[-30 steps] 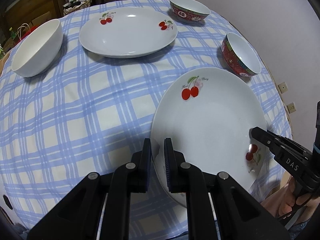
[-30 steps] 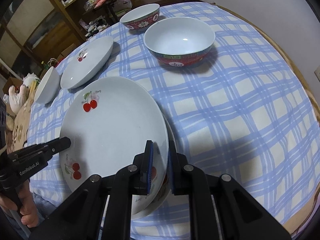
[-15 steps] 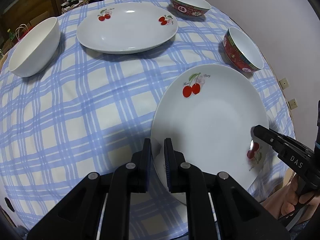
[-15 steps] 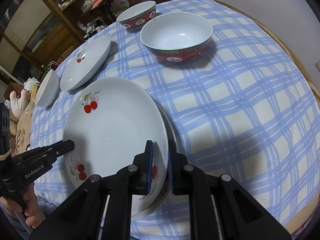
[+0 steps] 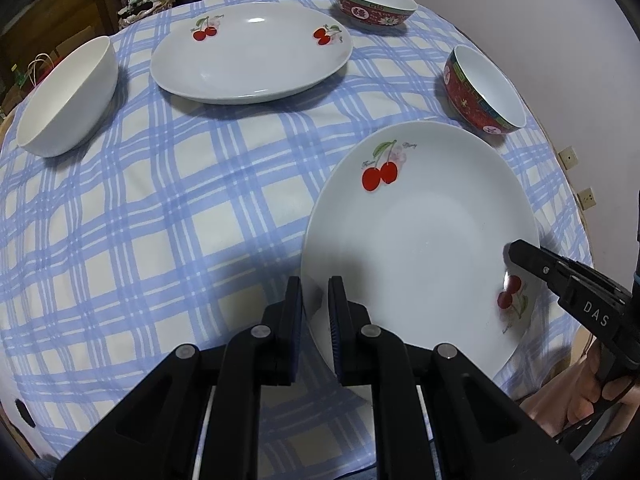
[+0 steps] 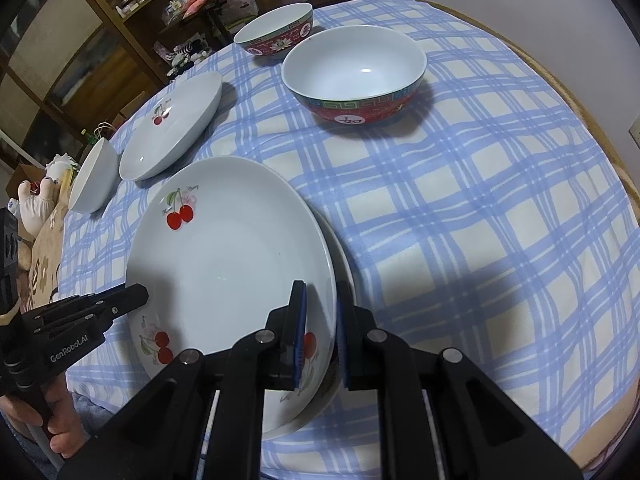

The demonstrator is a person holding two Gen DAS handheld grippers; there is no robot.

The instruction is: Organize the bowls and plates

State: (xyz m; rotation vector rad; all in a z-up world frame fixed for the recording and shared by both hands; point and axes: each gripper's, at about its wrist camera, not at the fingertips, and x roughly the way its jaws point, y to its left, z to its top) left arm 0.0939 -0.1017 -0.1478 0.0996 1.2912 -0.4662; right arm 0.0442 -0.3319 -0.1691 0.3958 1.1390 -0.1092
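A white cherry plate [image 5: 420,240] sits at the table's near edge on top of another plate whose rim [image 6: 344,264] shows beneath it in the right wrist view. My left gripper [image 5: 315,304] is shut on the plate's left rim. My right gripper [image 6: 320,328] is shut on the top plate [image 6: 232,256] at its right rim. A second cherry plate [image 5: 252,58] lies at the far middle and shows in the right wrist view [image 6: 172,140].
A plain white bowl [image 5: 68,96] stands at the far left. Two red patterned bowls stand at the back [image 5: 374,4] and right [image 5: 484,92]. The blue checked tablecloth [image 5: 160,200] covers the round table. Shelves [image 6: 80,40] stand beyond.
Both grippers keep their hold on the cherry plate. The view has shifted slightly, and the plate has barely moved.
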